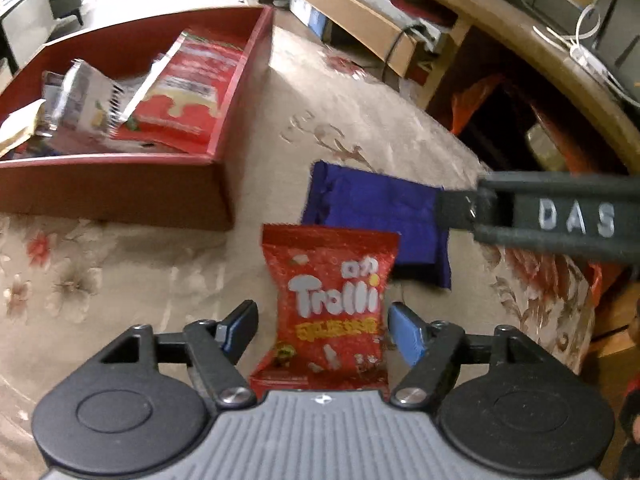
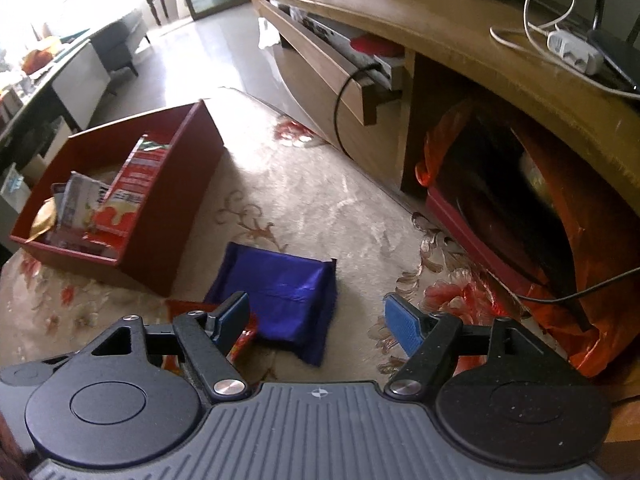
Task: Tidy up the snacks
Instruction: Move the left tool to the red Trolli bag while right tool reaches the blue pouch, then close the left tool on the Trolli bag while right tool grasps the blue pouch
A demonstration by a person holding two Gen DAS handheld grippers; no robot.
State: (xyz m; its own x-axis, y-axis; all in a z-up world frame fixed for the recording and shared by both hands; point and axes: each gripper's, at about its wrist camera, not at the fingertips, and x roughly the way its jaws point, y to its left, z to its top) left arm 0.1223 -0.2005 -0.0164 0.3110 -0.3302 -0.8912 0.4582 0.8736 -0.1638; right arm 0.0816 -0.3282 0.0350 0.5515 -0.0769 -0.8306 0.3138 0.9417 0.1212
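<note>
A red Trolli snack bag (image 1: 332,308) lies on the floral rug between the spread fingers of my left gripper (image 1: 322,330), which is open and not touching it. A blue packet (image 1: 380,220) lies just beyond it. My right gripper (image 2: 316,322) is open above the blue packet (image 2: 280,300); its black finger (image 1: 560,216) reaches in from the right in the left wrist view, with its tip at the packet's edge. The red bag's corner (image 2: 242,344) shows by the right gripper's left finger. A red box (image 1: 120,196) with several snack packs stands at the left.
A wooden TV cabinet (image 2: 460,20) runs along the right, with an open drawer (image 2: 340,76), cables and an orange plastic bag (image 2: 580,320) in its lower niche. The red box (image 2: 160,240) sits left on the rug. A sofa and tables stand far back left.
</note>
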